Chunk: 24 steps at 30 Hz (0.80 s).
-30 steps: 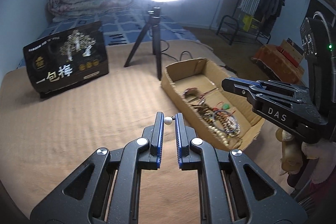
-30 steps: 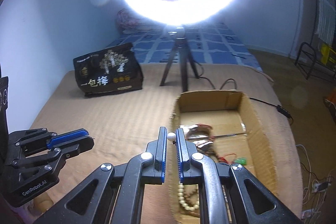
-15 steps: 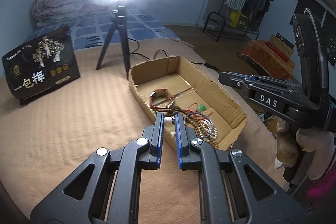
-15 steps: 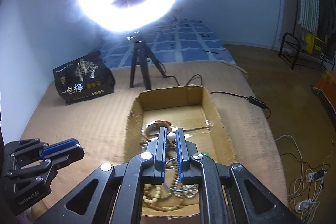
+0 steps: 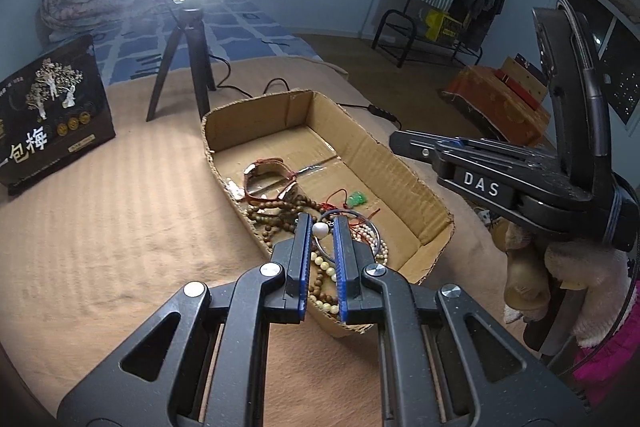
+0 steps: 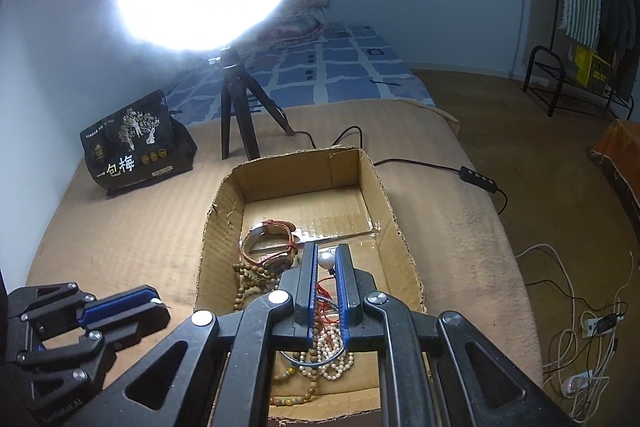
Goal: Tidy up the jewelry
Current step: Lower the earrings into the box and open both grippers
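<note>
An open cardboard box (image 5: 416, 183) lies on the tan blanket and holds a red-strapped watch (image 5: 268, 179), brown bead strings (image 5: 276, 211), a green pendant (image 5: 356, 199), a bangle and pale bead strands. My left gripper (image 5: 320, 225) is shut on a small white pearl (image 5: 320, 230) above the box's near end. My right gripper (image 6: 325, 255) is likewise shut on a white pearl (image 6: 326, 261), over the middle of the box (image 6: 216, 227). In the left wrist view the right gripper (image 5: 404, 143) hangs over the box's right wall. The left gripper (image 6: 154, 303) shows outside the box's left wall.
A ring light on a black tripod (image 5: 180, 59) stands just behind the box, its cable (image 6: 440, 167) trailing right. A black printed bag (image 5: 48, 107) stands at the back left. The blanket's right edge (image 6: 500, 247) drops to a floor with cords and a power strip (image 6: 576, 383).
Both grippers have travelled to the right and slightly down, from over the blanket to above the box, each still carrying its pearl. The jewelry now lies directly under the fingertips.
</note>
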Motion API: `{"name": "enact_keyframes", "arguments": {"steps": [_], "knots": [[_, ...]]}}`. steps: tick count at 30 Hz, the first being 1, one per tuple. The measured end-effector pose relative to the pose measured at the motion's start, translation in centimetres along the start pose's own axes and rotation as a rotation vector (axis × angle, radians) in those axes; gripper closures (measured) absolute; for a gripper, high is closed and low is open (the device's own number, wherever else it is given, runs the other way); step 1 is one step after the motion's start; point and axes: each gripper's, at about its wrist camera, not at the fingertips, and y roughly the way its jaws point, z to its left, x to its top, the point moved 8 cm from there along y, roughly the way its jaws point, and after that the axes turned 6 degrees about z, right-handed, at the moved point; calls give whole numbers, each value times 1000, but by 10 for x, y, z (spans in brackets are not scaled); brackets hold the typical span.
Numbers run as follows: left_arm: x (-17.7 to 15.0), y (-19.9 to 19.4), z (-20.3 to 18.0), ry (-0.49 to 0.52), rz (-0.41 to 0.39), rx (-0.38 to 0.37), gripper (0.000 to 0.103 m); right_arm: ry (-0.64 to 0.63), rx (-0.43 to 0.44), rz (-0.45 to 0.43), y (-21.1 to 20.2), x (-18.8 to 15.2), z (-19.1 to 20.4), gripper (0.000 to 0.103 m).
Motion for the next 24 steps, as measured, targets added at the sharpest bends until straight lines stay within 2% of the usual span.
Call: {"name": "enact_keyframes", "arguments": {"steps": [16,18,22,23,24], "knots": [[-1,12,-4,8,20,-14,94,-12,2,22,11,-2,8,95],[0,11,-5,12,13,-9,94,-8,-1,19,10,-2,7,85],[-2,14,-7,22,22,-3,94,-5,-15,13,10,-1,5,72],[-2,14,-8,24,25,-2,92,-3,-19,12,10,-1,5,63],[-3,15,-8,27,28,-1,80,-3,-22,11,10,-1,5,49]]}}
